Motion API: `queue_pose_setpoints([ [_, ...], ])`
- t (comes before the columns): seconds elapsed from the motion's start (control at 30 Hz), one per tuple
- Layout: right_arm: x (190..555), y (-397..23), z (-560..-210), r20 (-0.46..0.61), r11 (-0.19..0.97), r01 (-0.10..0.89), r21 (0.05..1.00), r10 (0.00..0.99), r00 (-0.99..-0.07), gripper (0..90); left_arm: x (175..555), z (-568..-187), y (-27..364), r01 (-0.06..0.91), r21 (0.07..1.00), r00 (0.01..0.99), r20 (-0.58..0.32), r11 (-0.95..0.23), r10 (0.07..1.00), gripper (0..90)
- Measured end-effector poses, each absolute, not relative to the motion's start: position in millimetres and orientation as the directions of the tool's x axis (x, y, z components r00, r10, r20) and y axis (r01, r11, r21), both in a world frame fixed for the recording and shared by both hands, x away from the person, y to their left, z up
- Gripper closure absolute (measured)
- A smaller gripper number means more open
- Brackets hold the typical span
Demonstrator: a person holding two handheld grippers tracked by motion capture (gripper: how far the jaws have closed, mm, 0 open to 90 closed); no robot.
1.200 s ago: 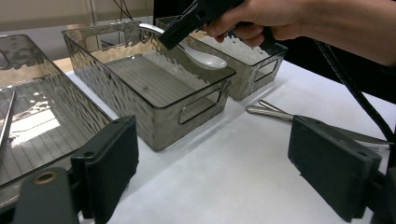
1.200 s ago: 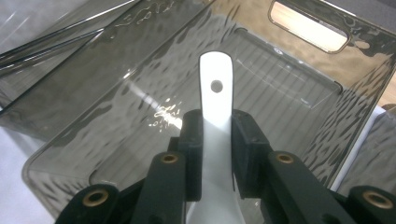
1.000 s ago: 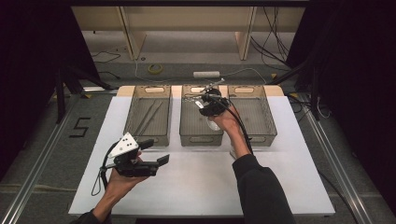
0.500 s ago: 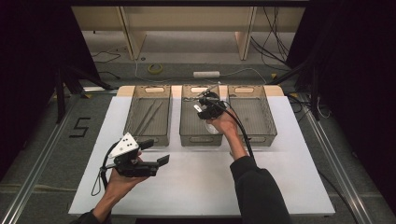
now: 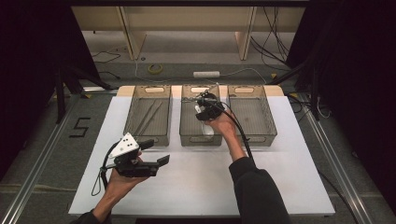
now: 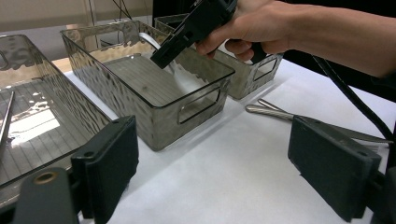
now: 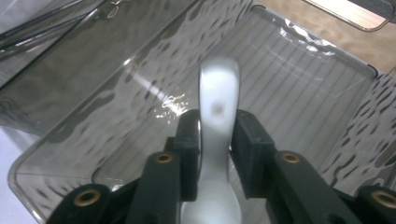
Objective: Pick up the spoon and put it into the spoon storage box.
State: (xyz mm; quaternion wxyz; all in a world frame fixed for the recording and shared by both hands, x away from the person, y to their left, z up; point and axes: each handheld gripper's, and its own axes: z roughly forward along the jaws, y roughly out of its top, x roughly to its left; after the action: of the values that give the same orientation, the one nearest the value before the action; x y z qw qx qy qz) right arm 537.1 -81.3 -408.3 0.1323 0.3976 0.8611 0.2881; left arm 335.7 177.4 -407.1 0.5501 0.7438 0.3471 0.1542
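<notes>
My right gripper (image 5: pixel 203 102) points down into the middle grey see-through bin (image 5: pixel 187 135). A silver spoon (image 7: pixel 218 100) stands lengthwise between its pads (image 7: pixel 189 140), which still touch the spoon's sides. Its jaws have just been opening, with the spoon still between them. In the left gripper view the same gripper (image 6: pixel 163 51) hangs over that bin (image 6: pixel 187 112). My left gripper (image 5: pixel 156 151) is held over the table's front left. It is open (image 6: pixel 210 158) with nothing between its pads.
Three bins stand in a row at the back of the white table (image 5: pixel 201 186). The left bin (image 5: pixel 149 133) holds long thin utensils (image 5: pixel 148 115). The right bin (image 5: pixel 252 135) looks bare. A fork and another metal utensil (image 6: pixel 280 114) lie on the table beside the bins.
My right gripper has shifted slightly left over the middle bin. The left gripper has kept still.
</notes>
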Motion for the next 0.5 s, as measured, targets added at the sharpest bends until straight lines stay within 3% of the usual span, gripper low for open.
queue_pose_setpoints([
  [0.5, 510.4, -101.5, -372.8, 0.018, 0.518, 0.556, 0.65, 0.721, -0.692, 39.2, 335.6, -407.3, 177.2, 0.345, 0.925, 0.71, -0.149, -0.156, 0.688, 16.0],
])
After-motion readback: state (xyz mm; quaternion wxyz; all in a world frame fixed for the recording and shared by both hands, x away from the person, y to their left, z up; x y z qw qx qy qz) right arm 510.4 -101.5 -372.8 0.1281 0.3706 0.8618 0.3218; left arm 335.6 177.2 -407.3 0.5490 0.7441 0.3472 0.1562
